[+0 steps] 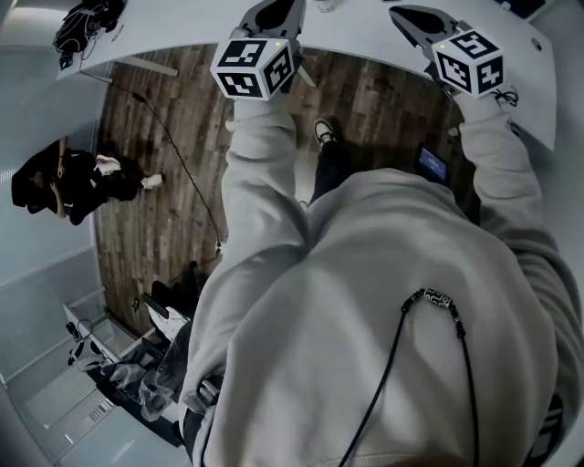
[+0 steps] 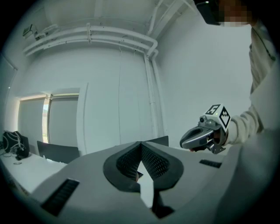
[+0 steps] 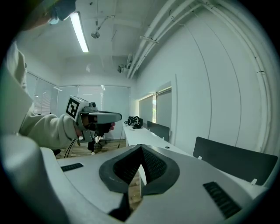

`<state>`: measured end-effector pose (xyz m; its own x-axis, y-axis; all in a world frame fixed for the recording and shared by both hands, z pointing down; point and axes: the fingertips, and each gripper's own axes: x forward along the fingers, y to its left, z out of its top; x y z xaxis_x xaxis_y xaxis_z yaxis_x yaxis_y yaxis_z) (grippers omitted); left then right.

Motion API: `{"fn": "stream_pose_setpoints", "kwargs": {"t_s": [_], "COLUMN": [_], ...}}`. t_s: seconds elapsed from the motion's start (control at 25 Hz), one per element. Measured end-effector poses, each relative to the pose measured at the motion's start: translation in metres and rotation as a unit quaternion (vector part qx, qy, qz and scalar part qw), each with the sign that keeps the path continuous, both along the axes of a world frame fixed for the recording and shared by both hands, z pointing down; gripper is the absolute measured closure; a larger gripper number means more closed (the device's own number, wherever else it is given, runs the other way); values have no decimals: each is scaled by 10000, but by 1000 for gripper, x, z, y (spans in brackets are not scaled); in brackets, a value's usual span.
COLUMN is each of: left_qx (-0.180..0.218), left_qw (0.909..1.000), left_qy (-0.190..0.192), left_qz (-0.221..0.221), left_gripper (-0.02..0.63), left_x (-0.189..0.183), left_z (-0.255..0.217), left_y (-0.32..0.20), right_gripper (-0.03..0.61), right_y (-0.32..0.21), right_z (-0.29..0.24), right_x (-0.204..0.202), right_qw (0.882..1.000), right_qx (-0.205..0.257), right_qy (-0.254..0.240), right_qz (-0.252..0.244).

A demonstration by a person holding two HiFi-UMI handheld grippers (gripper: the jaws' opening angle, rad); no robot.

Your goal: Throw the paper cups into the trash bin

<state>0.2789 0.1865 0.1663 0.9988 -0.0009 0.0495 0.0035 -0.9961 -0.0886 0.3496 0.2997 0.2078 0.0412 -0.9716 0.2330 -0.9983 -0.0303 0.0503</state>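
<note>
Holding nothing, jaws closed tight, in left gripper (image 2: 140,144) and right gripper (image 3: 141,148) alike, out over the desk (image 1: 365,27). No cups or bin in sight. Likely light, thin, easily crushed (paper, after all): pinch the rim wall gently.

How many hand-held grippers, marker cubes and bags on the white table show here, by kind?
Grey two-jaw tools: 2, the left hand-held gripper and the right hand-held gripper
Black-and-white square-marker cubes: 2
Black fabric bag on the long white table: 1
Total: 5
</note>
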Motion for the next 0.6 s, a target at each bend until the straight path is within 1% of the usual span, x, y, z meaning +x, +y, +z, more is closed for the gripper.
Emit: {"fn": "stream_pose_setpoints", "kwargs": {"t_s": [0.08, 0.16, 0.28, 0.4, 0.48, 0.6], "left_qx": [30, -3, 81, 70, -46, -200], "left_qw": [9999, 9999, 9998, 9993, 9995, 9994], "left_qy": [-97, -101, 119, 346, 254, 51], "left_qz": [56, 109, 131, 108, 208, 290], "left_gripper": [618, 618, 618, 618, 618, 618], "left_x": [10, 20, 47, 85, 101, 109], "left_z": [13, 14, -4, -16, -5, 11], "left_y": [-12, -32, -65, -100, -122, -167], "right_gripper": [560, 560, 560, 560, 560, 560], "right_y": [-13, -33, -63, -99, -125, -168], "right_z": [4, 3, 0, 3, 8, 9], "right_x": [3, 5, 20, 50, 65, 75], "right_qw": [10000, 10000, 9997, 9994, 9994, 9991], "right_qx": [-7, -49, -151, -269, -324, -409], "right_qy": [-8, 31, 189, 216, 96, 3], "right_qz": [61, 47, -53, -60, 4, 90]}}
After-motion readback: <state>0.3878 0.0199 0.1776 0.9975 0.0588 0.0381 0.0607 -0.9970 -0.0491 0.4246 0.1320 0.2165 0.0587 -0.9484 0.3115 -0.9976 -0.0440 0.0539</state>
